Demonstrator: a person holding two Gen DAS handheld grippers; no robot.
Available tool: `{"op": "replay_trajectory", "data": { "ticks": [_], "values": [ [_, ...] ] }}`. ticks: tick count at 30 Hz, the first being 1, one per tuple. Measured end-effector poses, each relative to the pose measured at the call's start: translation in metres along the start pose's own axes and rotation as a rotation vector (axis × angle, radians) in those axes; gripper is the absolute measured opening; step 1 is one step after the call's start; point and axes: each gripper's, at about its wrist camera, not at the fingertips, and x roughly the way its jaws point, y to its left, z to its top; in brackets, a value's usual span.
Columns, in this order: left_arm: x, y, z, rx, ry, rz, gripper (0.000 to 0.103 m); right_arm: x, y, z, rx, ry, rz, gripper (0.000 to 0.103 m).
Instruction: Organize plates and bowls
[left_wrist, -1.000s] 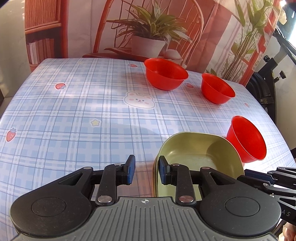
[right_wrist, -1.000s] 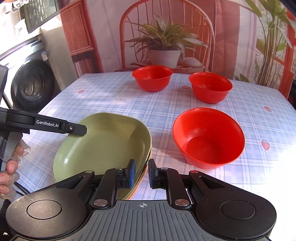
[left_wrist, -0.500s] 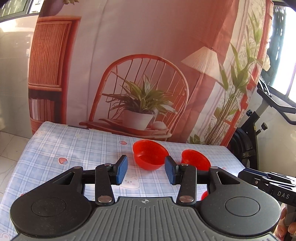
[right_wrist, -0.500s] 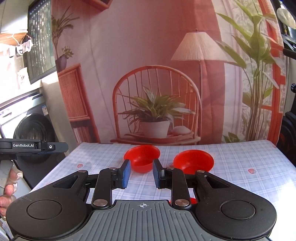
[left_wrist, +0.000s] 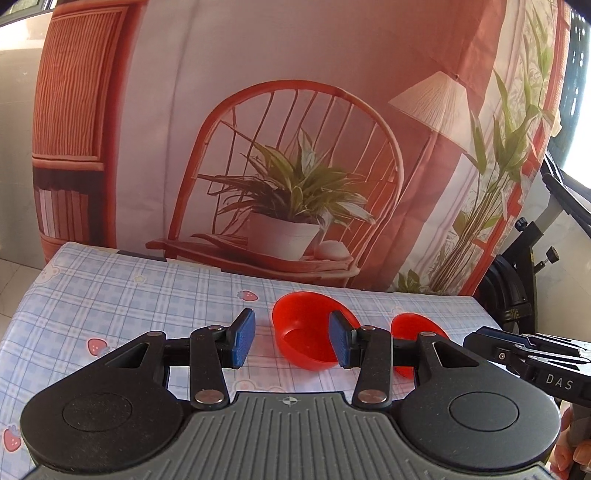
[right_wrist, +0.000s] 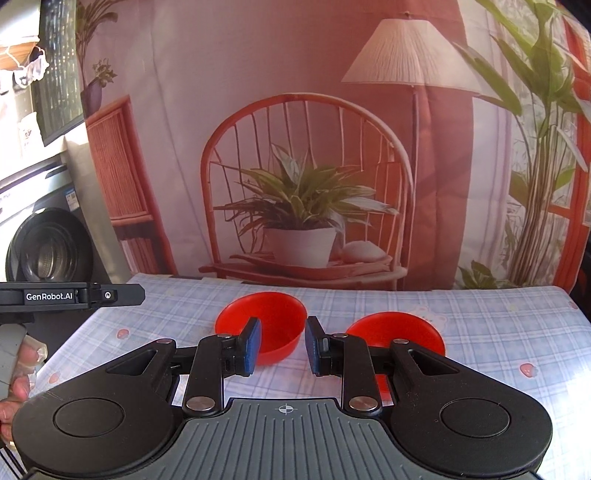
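Observation:
Two red bowls stand at the far side of the checked table. In the left wrist view they are the nearer bowl (left_wrist: 303, 321) and a second bowl (left_wrist: 410, 325) to its right. The right wrist view shows the same pair as the left bowl (right_wrist: 273, 314) and the right bowl (right_wrist: 391, 328). My left gripper (left_wrist: 291, 341) hangs above the table, open, with nothing between its blue pads. My right gripper (right_wrist: 282, 345) is also open with a narrower gap, and holds nothing. The green plates are out of sight below both cameras.
The blue checked tablecloth (left_wrist: 129, 295) ends at a printed backdrop of a chair and a potted plant (right_wrist: 306, 206). A washing machine (right_wrist: 48, 251) stands at the left and an exercise bike (left_wrist: 517, 295) at the right. A hand (right_wrist: 22, 373) holds the left gripper's handle.
Both grippers rose and tipped upward, away from the stacked green plates, which dropped out of view. The left jaws spread wider, and the right jaws opened slightly.

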Motion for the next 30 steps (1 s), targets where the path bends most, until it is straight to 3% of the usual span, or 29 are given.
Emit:
{"op": "replay_trajectory", "data": {
  "ticks": [10, 18, 19, 22, 24, 30],
  "values": [
    [0.099, 0.017, -0.008, -0.06, 0.133, -0.039, 0.046, 0.112, -0.006, 0.001, 0.019, 0.172, 0.031, 0.024],
    [0.133, 0.028, -0.019, -0.11, 0.199, -0.064, 0.044, 0.148, -0.013, -0.007, 0.036, 0.249, 0.01, 0.024],
    [0.135, 0.029, -0.02, -0.113, 0.202, -0.068, 0.043, 0.15, -0.013, -0.007, 0.035, 0.252, 0.011, 0.024],
    [0.141, 0.029, -0.023, -0.108, 0.22, -0.073, 0.021, 0.155, -0.012, -0.007, 0.018, 0.256, 0.004, 0.022],
    [0.143, 0.029, -0.024, -0.109, 0.224, -0.08, 0.015, 0.156, -0.01, -0.007, 0.006, 0.255, 0.002, 0.017],
    [0.133, 0.028, -0.024, -0.094, 0.238, -0.059, 0.014, 0.147, -0.006, -0.003, -0.001, 0.242, 0.011, 0.013]
  ]
}}
